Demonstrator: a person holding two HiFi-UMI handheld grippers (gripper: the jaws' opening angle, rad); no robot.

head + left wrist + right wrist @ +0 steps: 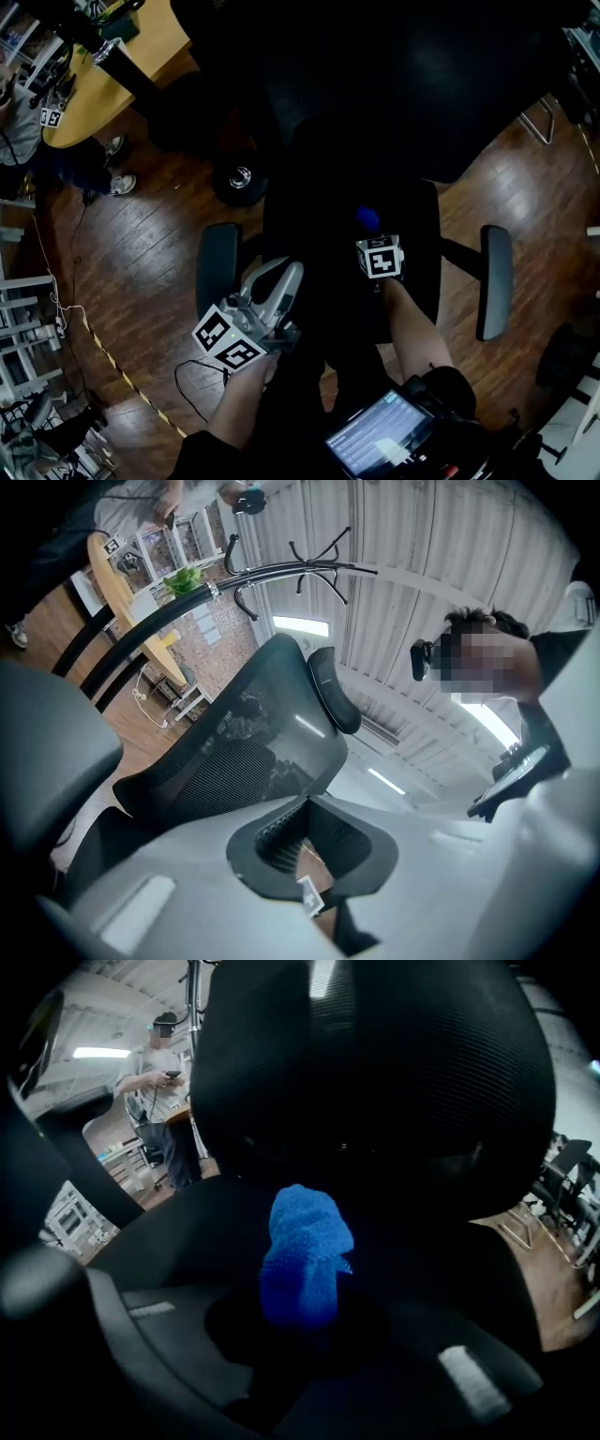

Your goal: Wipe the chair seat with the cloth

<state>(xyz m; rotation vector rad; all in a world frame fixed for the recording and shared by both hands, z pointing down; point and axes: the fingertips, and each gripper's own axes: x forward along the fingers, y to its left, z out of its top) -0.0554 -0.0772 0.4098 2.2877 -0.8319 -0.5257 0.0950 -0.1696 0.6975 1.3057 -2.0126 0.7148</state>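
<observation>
From the head view I look down on a black office chair; its dark seat (328, 234) lies between two armrests (217, 267) (494, 281). My right gripper (370, 230) hangs over the seat's middle, shut on a bunched blue cloth (367, 219). In the right gripper view the cloth (305, 1251) sticks out of the right gripper (300, 1307) toward the mesh backrest (375, 1082). My left gripper (289, 272) sits near the left armrest with its jaws together and nothing held. The left gripper (309, 803) points up at the backrest (244, 752) and headrest (333, 691).
A yellow round table (112, 75) stands at the upper left, with a person's shoes (120, 183) beside it. A chair caster (241, 176) rests on the wooden floor. A lit tablet (380, 436) sits at the bottom. A person (164, 1072) stands in the distance, left.
</observation>
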